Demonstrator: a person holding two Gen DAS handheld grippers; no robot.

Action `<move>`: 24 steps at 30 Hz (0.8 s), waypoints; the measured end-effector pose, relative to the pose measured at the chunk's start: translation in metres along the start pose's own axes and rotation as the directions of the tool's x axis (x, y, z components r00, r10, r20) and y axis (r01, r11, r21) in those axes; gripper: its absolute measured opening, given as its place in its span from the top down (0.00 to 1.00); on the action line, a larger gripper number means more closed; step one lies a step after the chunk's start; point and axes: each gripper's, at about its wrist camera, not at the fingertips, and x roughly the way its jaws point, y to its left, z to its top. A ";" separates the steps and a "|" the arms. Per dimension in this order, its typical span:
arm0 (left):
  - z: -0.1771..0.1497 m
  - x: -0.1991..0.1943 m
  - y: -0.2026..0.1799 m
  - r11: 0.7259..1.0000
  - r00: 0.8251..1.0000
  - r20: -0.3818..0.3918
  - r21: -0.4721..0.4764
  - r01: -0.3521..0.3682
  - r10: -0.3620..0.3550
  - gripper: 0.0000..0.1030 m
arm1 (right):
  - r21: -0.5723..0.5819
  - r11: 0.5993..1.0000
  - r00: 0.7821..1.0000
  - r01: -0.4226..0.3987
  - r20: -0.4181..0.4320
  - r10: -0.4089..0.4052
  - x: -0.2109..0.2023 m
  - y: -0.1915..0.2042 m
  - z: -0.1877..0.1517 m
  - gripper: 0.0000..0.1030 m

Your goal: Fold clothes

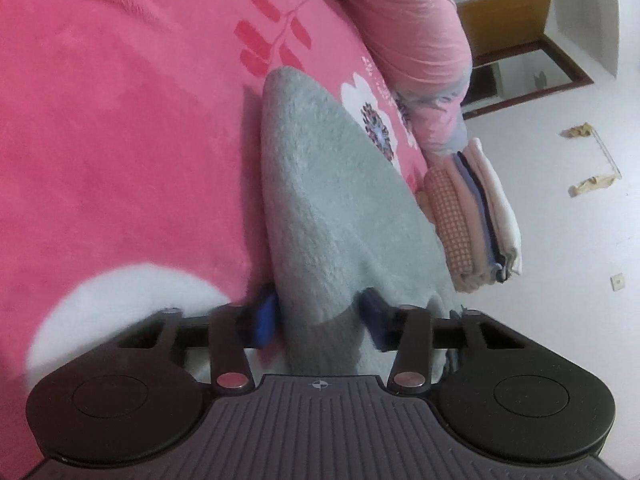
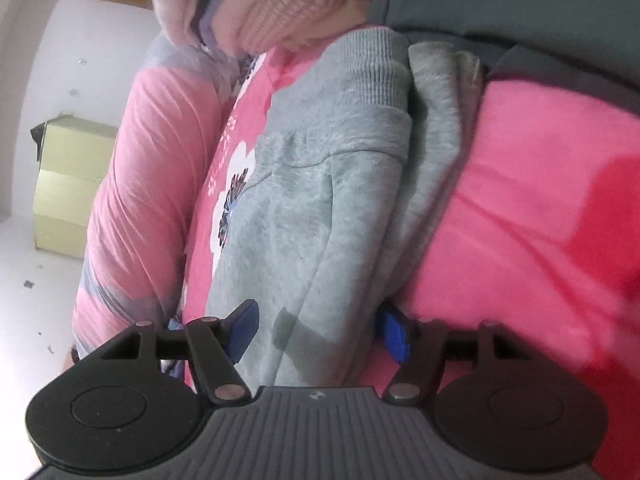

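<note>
A fuzzy grey fleece sweatshirt (image 1: 320, 200) with a ribbed cuff lies on the bed's pink floral blanket (image 1: 120, 140), near the edge where a stack of folded clothes (image 1: 476, 216) sits beside a rolled pink quilt (image 1: 404, 32). The left gripper (image 1: 324, 320) pinches a fold of the sweatshirt between its blue pads. The right gripper (image 2: 320, 332) stands wide, jaws parted around the grey fabric, its left pad apart from it.

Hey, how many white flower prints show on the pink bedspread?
2 in the left wrist view: a small flower print beside the grey garment, and a large white patch near the camera. Others may be hidden under the garment.
</note>
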 end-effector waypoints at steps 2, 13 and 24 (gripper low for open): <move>-0.001 0.004 -0.001 1.000 1.000 0.012 -0.025 -0.001 0.001 0.81 | 0.018 1.000 1.000 -0.006 0.000 0.006 0.005 -0.002 0.004 0.40; 0.009 -0.038 0.003 0.983 0.986 0.114 -0.117 0.139 -0.125 0.94 | -0.036 0.999 0.998 0.024 0.058 -0.022 0.000 0.012 -0.028 0.79; 0.025 -0.119 0.045 1.000 0.993 0.119 -0.005 -0.007 0.008 0.81 | -0.122 0.992 0.995 -0.024 -0.098 0.012 0.013 0.005 -0.093 0.72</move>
